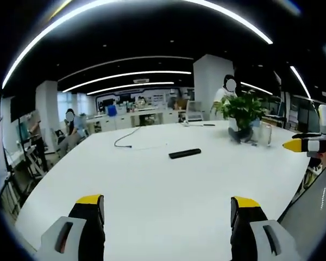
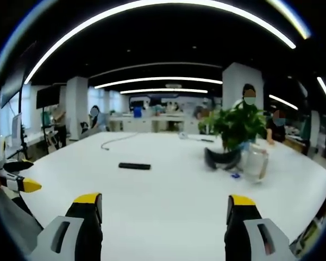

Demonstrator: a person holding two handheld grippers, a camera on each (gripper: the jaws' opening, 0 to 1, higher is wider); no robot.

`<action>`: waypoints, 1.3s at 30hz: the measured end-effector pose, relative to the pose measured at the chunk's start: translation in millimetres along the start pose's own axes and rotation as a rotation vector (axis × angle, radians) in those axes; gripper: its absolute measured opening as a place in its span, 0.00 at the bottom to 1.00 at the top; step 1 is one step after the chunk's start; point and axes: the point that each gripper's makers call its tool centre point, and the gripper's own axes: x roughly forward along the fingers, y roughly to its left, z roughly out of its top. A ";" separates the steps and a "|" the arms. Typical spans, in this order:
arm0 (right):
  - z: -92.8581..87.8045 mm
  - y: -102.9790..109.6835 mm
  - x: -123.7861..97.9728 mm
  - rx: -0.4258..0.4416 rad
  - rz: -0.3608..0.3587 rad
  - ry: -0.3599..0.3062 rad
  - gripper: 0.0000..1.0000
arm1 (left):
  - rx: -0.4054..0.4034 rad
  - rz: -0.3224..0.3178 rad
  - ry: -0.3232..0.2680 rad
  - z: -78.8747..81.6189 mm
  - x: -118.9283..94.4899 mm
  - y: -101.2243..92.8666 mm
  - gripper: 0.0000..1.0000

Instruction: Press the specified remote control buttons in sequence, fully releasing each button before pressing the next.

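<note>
A black remote control (image 1: 185,153) lies flat on the white table (image 1: 152,185), well ahead of my left gripper (image 1: 167,207), which is open with nothing between its yellow-tipped jaws. In the right gripper view the remote (image 2: 134,166) lies left of centre, far beyond my right gripper (image 2: 164,209), also open and empty. The right gripper's yellow tip (image 1: 301,145) enters the left gripper view at the right edge. The left gripper's tip (image 2: 22,185) shows at the left edge of the right gripper view.
A potted green plant (image 2: 234,126) stands on the table's far right with a clear jar (image 2: 255,161) and a dark object (image 2: 220,159) beside it. A black cable (image 1: 127,137) trails across the far side. People stand and sit behind the table.
</note>
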 end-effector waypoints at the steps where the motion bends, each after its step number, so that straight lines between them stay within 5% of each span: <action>1: -0.4 0.6 0.2 0.000 0.002 0.003 0.94 | -0.003 -0.001 0.002 -0.2 0.0 0.2 1.00; 21: -4.9 7.4 3.4 -0.033 0.022 0.034 0.95 | -0.052 -0.010 0.019 11.0 6.7 12.6 1.00; 39: -7.6 8.6 4.6 -0.030 0.032 0.050 0.90 | 0.083 -0.072 0.001 50.6 41.2 18.6 1.00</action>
